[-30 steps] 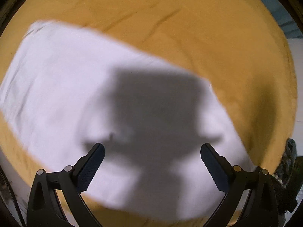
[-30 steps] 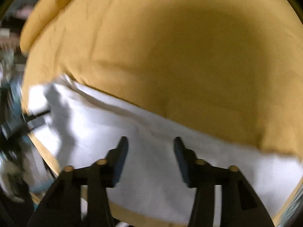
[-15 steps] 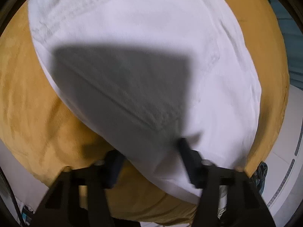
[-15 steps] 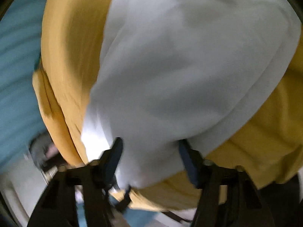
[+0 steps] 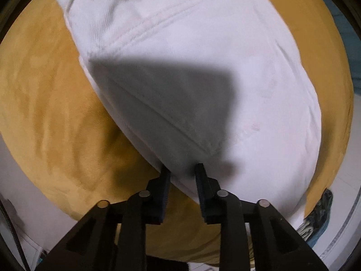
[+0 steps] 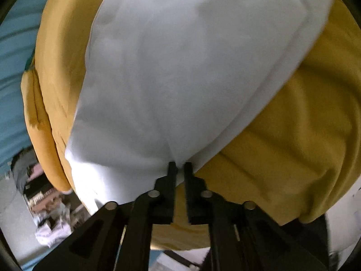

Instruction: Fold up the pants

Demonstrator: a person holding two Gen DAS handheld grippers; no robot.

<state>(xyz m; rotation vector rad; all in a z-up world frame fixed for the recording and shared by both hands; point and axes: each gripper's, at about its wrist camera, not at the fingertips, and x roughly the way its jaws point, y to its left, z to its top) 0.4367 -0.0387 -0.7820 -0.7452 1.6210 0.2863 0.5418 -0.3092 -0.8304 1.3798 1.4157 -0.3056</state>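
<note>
Both claws closed in since half a second ago | left claw (image 5: 182, 169) and right claw (image 6: 179, 165) pinch white pants (image 5: 191, 67) edge on yellow cover (image 5: 56, 113) | step: grasping for fold | next: lift both together, carry edge across evenly.

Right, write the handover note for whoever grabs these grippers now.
Left gripper: jaws shut on the near edge of the white pants.
Right gripper: jaws nearly together, pinching the pants' near edge.
Pants lie flat on the yellow cover, seams showing at the far end.
Done: both edges gripped.
Left: probably lift and carry the edge over to make the fold, then release and smooth.
</note>
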